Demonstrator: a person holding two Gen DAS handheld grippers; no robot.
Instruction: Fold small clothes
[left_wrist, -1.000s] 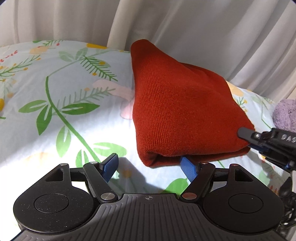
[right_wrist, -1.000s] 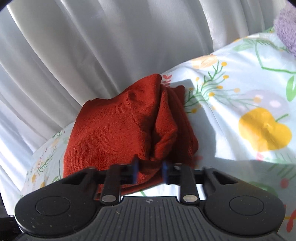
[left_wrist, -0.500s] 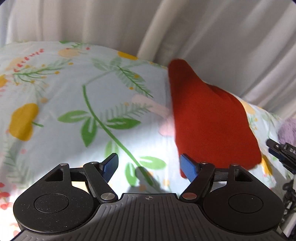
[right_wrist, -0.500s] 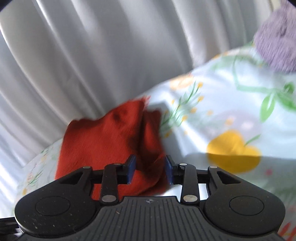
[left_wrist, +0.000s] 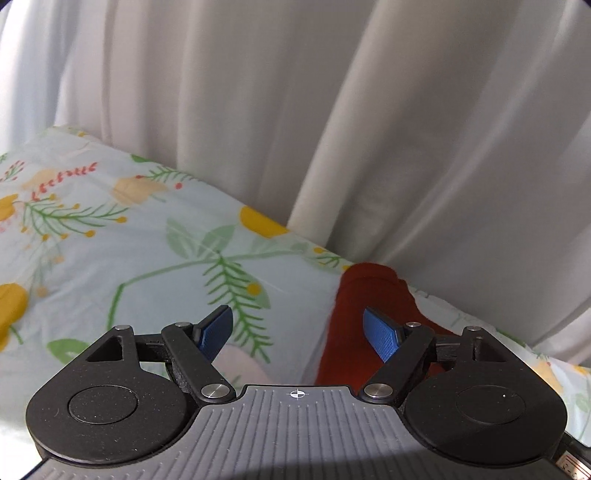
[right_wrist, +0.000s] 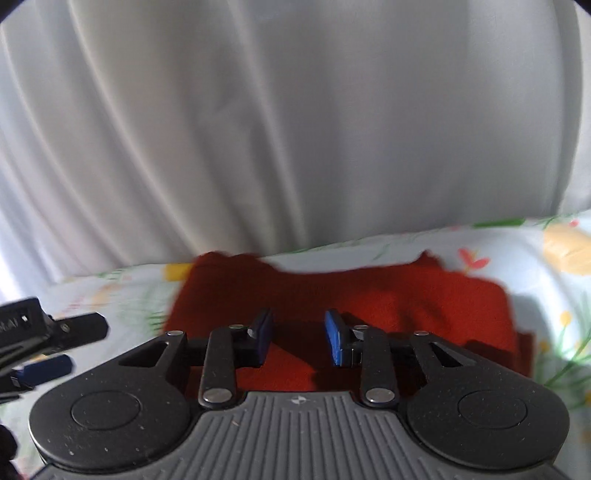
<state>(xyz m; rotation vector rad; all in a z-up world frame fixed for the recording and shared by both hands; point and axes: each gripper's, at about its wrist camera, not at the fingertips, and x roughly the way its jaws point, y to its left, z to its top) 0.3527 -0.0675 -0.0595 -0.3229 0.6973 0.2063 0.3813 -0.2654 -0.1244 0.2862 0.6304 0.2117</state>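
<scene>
A folded rust-red knit garment (right_wrist: 351, 295) lies on the floral sheet (right_wrist: 554, 280). In the right wrist view it lies straight ahead of and under my right gripper (right_wrist: 299, 336), whose jaws stand apart with nothing between them. In the left wrist view only its left end (left_wrist: 369, 291) shows, behind the right finger of my left gripper (left_wrist: 297, 332), which is wide open and empty above the sheet (left_wrist: 110, 258). The left gripper also shows at the left edge of the right wrist view (right_wrist: 55, 332).
White curtains (left_wrist: 332, 129) hang close behind the far edge of the bed and fill the upper half of both views, as in the right wrist view (right_wrist: 295, 129).
Both grippers have pulled back and tilted up from the garment. The right gripper has opened and let go of the red cloth. The left gripper stayed open and swung left.
</scene>
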